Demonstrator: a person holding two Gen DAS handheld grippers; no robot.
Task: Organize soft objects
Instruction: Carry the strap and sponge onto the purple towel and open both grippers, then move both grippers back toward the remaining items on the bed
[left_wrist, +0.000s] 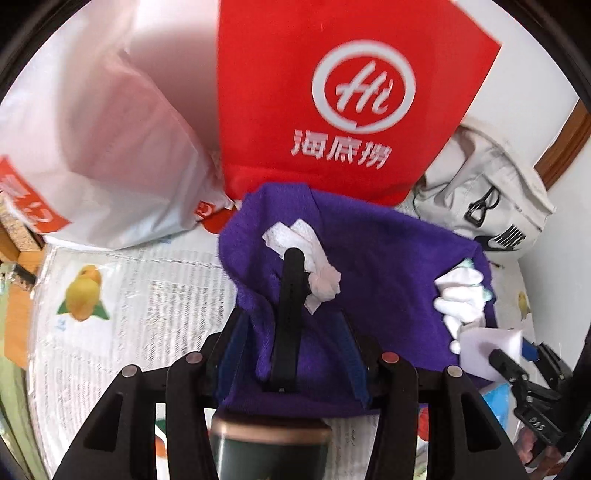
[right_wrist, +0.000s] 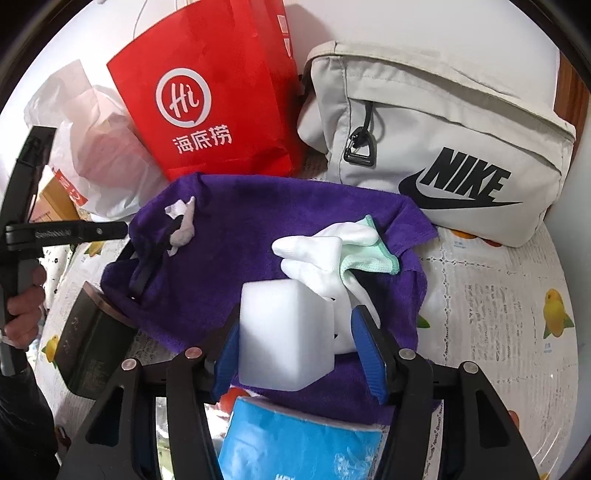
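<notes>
**Foam block between parted jaws on a purple towel**

The right gripper (right_wrist: 295, 347) has its blue-padded jaws either side of a white foam block (right_wrist: 286, 332); whether the pads press it cannot be told. The block sits on a purple towel (right_wrist: 240, 236) with a white glove (right_wrist: 317, 254) and crumpled tissue (right_wrist: 183, 221). Behind stand a red paper bag (right_wrist: 207, 92) and a grey backpack (right_wrist: 443, 129). The left gripper (right_wrist: 66, 232) shows at the left edge.

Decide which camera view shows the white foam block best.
The right wrist view: the white foam block fills the middle, resting on the purple towel. The left wrist view shows only a small part of it near the right edge.
</notes>
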